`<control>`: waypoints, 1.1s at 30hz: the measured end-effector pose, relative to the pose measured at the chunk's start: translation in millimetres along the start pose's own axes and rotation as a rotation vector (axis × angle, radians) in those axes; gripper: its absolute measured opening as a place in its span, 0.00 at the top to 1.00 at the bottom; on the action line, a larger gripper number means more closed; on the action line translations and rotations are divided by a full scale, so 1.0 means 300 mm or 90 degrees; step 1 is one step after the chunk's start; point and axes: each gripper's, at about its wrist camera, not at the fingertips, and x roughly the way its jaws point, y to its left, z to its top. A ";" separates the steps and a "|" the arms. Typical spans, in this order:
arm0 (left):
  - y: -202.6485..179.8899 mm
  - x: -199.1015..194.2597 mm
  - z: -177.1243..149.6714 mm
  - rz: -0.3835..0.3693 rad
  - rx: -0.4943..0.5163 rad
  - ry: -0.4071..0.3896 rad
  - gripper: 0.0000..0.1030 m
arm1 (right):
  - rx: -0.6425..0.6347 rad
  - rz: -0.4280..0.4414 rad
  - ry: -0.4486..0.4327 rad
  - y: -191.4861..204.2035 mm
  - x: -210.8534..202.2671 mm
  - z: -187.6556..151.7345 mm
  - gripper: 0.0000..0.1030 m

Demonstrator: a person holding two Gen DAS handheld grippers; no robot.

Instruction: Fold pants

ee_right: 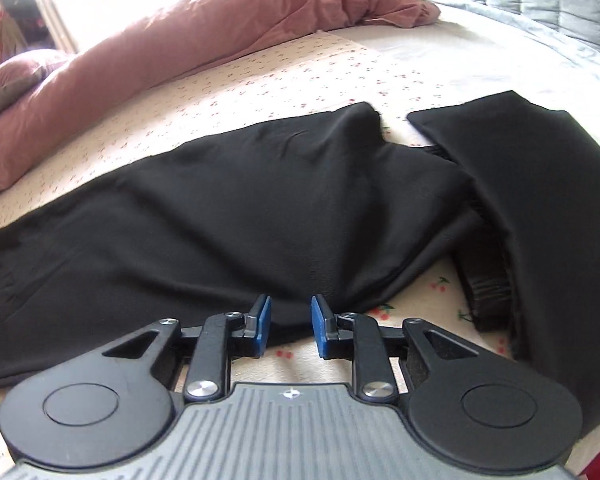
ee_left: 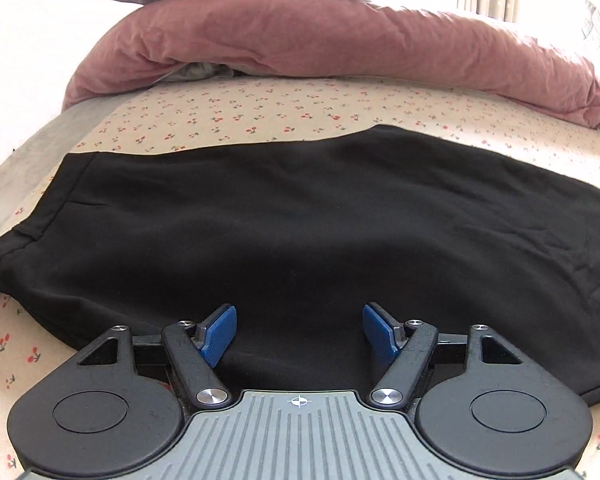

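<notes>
Both tongs (ee_left: 299,330) (ee_right: 290,326) gape over pants (ee_left: 300,220) edge, seemingly untouching.

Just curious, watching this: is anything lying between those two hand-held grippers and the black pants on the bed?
Nothing visible. The black pants lie bare on the cherry-print sheet, right ahead of the left hand-held gripper and the right hand-held gripper.

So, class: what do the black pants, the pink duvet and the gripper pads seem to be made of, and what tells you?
Pants: probably a soft matte knit, like jersey; they drape in smooth folds without shine.
Duvet: likely padded cotton; puffy, finely creased, dull.
Pads: look like blue rubber or plastic, with a fine grid texture.
</notes>
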 end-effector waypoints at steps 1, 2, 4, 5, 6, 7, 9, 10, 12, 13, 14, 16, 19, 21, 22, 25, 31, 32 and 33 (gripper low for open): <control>-0.007 -0.016 0.003 -0.020 -0.011 -0.012 0.31 | 0.026 0.004 -0.025 -0.029 -0.025 0.007 0.73; -0.018 -0.031 0.005 -0.043 -0.015 -0.023 0.31 | 0.070 0.017 -0.038 -0.064 -0.038 0.014 0.66; -0.063 -0.049 0.004 -0.088 -0.004 -0.035 0.31 | 0.183 0.065 -0.055 -0.143 -0.042 0.024 0.61; -0.089 -0.051 -0.001 -0.099 0.006 -0.037 0.31 | 0.221 0.078 -0.056 -0.168 -0.034 0.024 0.61; -0.122 -0.049 -0.008 -0.104 0.022 -0.036 0.31 | 0.250 0.082 -0.054 -0.188 -0.022 0.023 0.61; -0.154 -0.043 -0.015 -0.105 0.039 -0.035 0.31 | 0.276 0.068 -0.056 -0.206 -0.007 0.027 0.62; -0.201 -0.032 -0.027 -0.105 0.062 -0.030 0.31 | 0.293 0.032 -0.063 -0.213 0.013 0.036 0.63; -0.222 -0.024 -0.032 -0.106 0.070 -0.025 0.31 | 0.296 0.024 -0.069 -0.233 0.018 0.050 0.65; -0.248 -0.015 -0.038 -0.106 0.078 -0.019 0.31 | 0.298 0.029 -0.071 -0.231 0.034 0.063 0.66; -0.254 -0.014 -0.039 -0.106 0.080 -0.017 0.31 | 0.305 0.021 -0.073 -0.230 0.038 0.066 0.67; -0.257 -0.013 -0.040 -0.105 0.081 -0.015 0.31 | 0.315 0.018 -0.078 -0.232 0.039 0.066 0.68; -0.255 -0.014 -0.040 -0.106 0.076 -0.013 0.31 | 0.335 0.014 -0.086 -0.239 0.061 0.067 0.68; -0.249 0.003 -0.039 -0.103 0.069 -0.007 0.31 | 0.322 -0.004 -0.079 -0.220 0.075 0.064 0.69; -0.252 0.006 -0.044 -0.099 0.069 -0.004 0.31 | 0.285 -0.022 -0.080 -0.187 0.086 0.082 0.85; -0.254 0.001 -0.046 -0.099 0.076 -0.006 0.31 | 0.267 -0.025 -0.079 -0.174 0.091 0.089 1.00; -0.254 -0.018 -0.050 -0.108 0.090 -0.016 0.31 | 0.246 -0.009 -0.138 -0.150 0.039 0.110 1.00; -0.195 0.006 -0.048 -0.069 0.068 0.007 0.31 | 0.237 0.019 -0.232 -0.160 -0.134 0.092 1.00; -0.185 0.007 -0.046 -0.071 0.064 0.007 0.31 | 0.258 0.002 -0.191 -0.181 -0.101 0.079 1.00; -0.180 0.006 -0.044 -0.073 0.062 0.008 0.31 | 0.275 -0.013 -0.150 -0.199 -0.066 0.070 1.00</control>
